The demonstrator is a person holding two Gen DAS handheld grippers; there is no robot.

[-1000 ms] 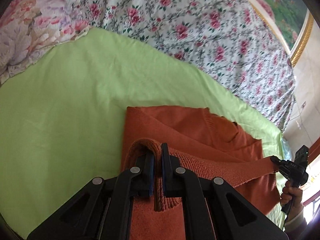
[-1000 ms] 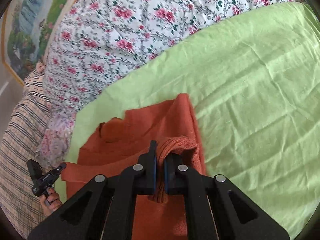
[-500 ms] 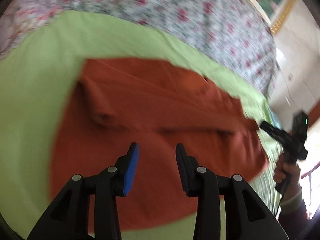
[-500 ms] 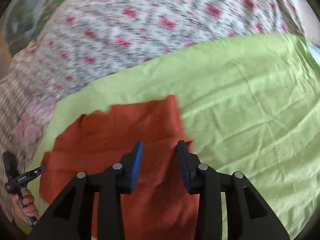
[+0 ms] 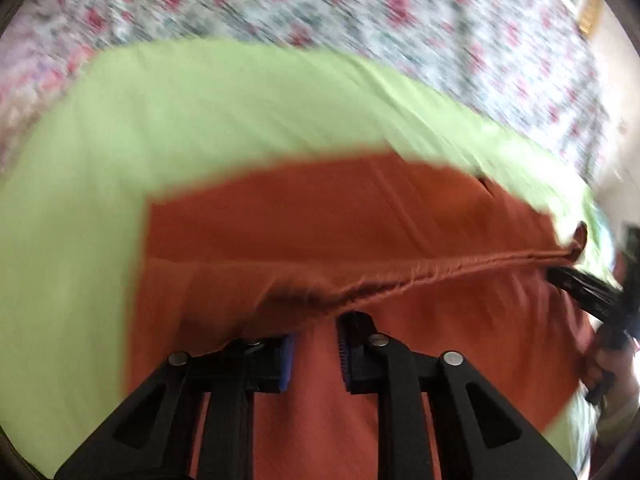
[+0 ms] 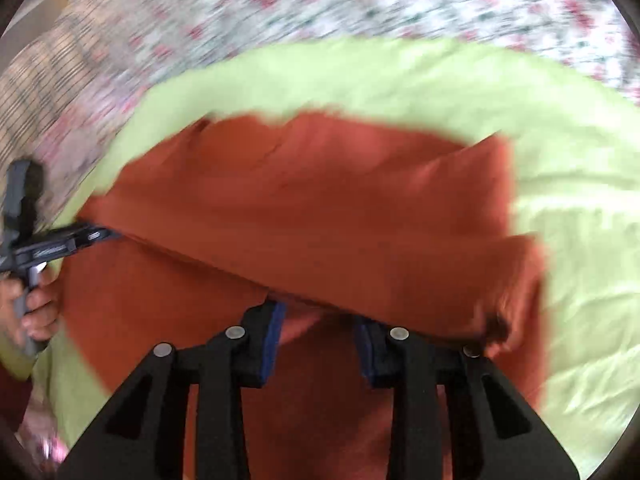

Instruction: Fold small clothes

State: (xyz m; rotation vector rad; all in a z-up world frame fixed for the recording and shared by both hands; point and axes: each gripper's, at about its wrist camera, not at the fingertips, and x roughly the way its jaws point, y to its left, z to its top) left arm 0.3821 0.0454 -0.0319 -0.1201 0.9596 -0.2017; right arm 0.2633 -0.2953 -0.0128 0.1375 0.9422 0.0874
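Observation:
An orange knit garment point(image 5: 320, 216) lies on a light green sheet point(image 5: 200, 112), with a folded edge running across it. It also shows in the right wrist view point(image 6: 320, 200). My left gripper point(image 5: 316, 354) is open, its jaws apart just below the folded edge and low over the cloth. My right gripper point(image 6: 318, 344) is open too, with the fold's edge lying over its fingertips. Each gripper shows at the edge of the other view, the right one point(image 5: 584, 292) and the left one point(image 6: 60, 240). Both views are motion-blurred.
A floral bedspread point(image 5: 360, 12) lies beyond the green sheet point(image 6: 560, 160). A plaid cloth point(image 6: 48, 72) is at the far left of the right wrist view. The holder's hand point(image 6: 28, 312) grips the left gripper's handle.
Both grippers let go of the orange fold a second ago and opened. Since then both have dropped lower and closer to the folded edge. The garment now lies folded over.

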